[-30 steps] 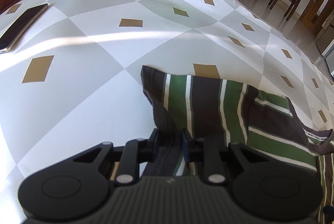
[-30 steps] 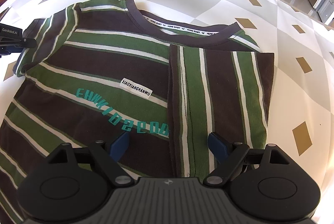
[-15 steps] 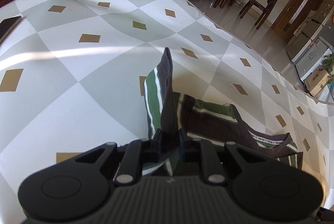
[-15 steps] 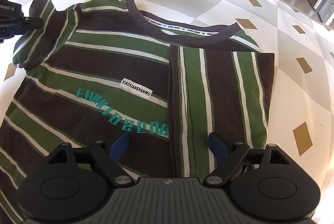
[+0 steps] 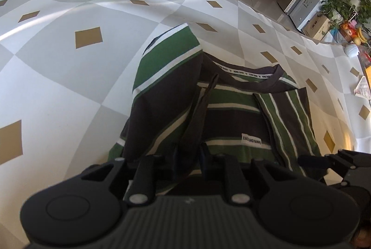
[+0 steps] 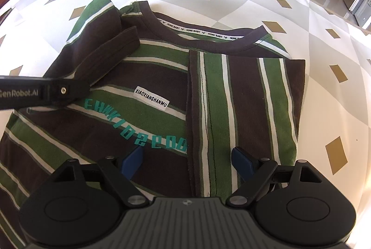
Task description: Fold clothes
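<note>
The left gripper (image 5: 189,153) pinches the limp shirt's (image 6: 143,114) sleeve hem (image 5: 199,109); the right gripper (image 6: 187,156) hovers spread.

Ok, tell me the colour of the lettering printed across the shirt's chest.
Teal lettering on the striped shirt, clearest in the right wrist view.

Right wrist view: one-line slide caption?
Left gripper draws the sleeve across the striped T-shirt while the right gripper hovers open above the folded side.
</note>
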A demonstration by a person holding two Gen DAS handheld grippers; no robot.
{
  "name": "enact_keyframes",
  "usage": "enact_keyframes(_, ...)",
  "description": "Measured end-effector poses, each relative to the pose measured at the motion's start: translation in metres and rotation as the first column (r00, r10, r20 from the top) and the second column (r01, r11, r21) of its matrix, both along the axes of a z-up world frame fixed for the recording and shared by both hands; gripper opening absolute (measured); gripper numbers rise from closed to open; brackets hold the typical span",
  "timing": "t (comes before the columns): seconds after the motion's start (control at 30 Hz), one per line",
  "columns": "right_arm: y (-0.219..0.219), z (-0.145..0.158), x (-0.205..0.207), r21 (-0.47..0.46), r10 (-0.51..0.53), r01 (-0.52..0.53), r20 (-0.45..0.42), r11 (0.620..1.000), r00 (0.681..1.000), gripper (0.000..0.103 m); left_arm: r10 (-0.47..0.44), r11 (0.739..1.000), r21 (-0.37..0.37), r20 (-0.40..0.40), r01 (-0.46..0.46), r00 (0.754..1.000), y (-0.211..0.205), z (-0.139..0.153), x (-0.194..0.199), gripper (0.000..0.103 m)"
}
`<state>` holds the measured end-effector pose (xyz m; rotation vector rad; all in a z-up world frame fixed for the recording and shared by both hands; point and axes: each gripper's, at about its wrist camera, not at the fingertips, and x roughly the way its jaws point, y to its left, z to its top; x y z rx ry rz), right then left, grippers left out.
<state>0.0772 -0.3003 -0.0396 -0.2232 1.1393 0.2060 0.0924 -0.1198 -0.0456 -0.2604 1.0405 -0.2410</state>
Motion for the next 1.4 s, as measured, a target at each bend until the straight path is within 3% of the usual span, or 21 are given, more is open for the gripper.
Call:
enact_keyframes(0.27,-0.002,0.003,0.002,0.012,-0.015,0.015,0.013,1.0,1.0,0.083,-0.007,0.997,-0.08,-0.008,0.006,1.0,0.01,0.009,0.002,0.031)
enact_keyframes(0.47,-0.011,0.021,0.009,0.141,-0.067,0.056,0.075,0.988,0.995,0.082,0.042,0.993,-0.108,0.018,-0.04,0.999,0.026,0.025,0.005,0.043)
enact_keyframes(0.57,-0.01,0.024,0.015,0.207,-0.092,0.073,0.085,0.976,0.992,0.081,0.079,0.994,-0.08,0.022,-0.077,0.997,0.034,0.028,0.007,0.048)
enact_keyframes(1.1,0.023,0.007,0.05,0.251,-0.12,0.075,0.172,0.965,0.978,0.076,0.129,0.991,0.021,-0.021,-0.129,0.991,0.057,0.017,0.005,0.055)
enact_keyframes(1.33,0.039,-0.005,0.056,0.189,-0.077,0.038,0.205,0.981,0.976,0.076,0.128,0.991,0.034,-0.045,-0.127,0.991,0.062,0.011,0.002,0.058)
enact_keyframes(1.4,0.042,-0.006,0.055,0.178,-0.063,0.022,0.223,0.984,0.973,0.069,0.13,0.991,0.036,-0.046,-0.128,0.99,0.062,0.01,0.002,0.06)
